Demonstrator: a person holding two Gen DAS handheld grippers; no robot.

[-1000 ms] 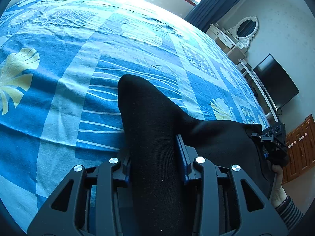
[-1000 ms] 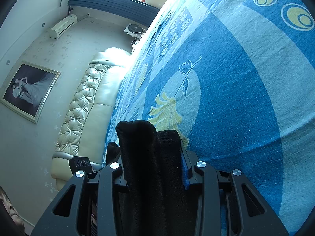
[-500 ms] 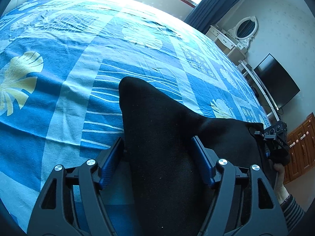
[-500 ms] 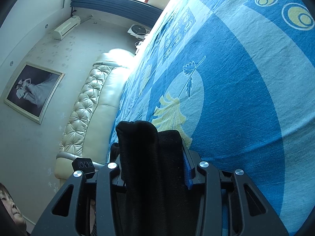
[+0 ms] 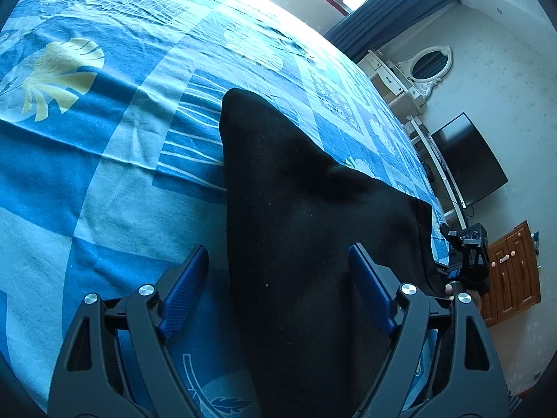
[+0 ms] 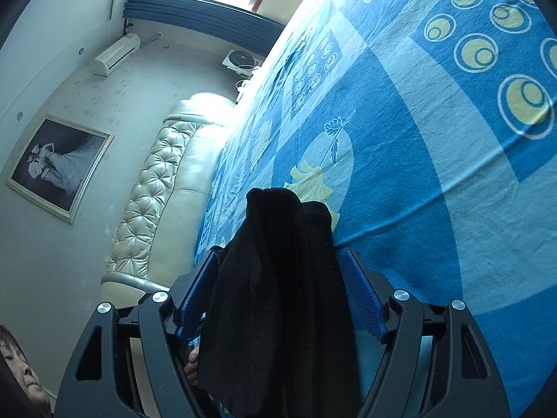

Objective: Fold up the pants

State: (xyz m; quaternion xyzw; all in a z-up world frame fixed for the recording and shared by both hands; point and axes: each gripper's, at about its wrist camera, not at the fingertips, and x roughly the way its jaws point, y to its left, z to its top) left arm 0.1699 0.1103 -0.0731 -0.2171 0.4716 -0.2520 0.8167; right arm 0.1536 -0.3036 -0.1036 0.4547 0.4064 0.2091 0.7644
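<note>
The black pants lie on the blue patterned bed sheet, with one rounded end pointing away from me. My left gripper straddles them, jaws opening wide; its left pad stands clear of the cloth. In the right wrist view a bunched fold of the pants sits between the opening jaws of my right gripper, loose rather than pinched. The right gripper also shows at the pants' far right edge, with a hand under it.
The bed sheet stretches far ahead and to the right. A tufted cream headboard, a framed picture and a person's head are on the left. A dressing table with mirror, a dark TV and a wooden cabinet line the wall.
Both grippers' jaws have spread from a tight pinch on the pants to wide apart, letting the cloth go. The pants have settled flatter on the sheet in the left wrist view.
</note>
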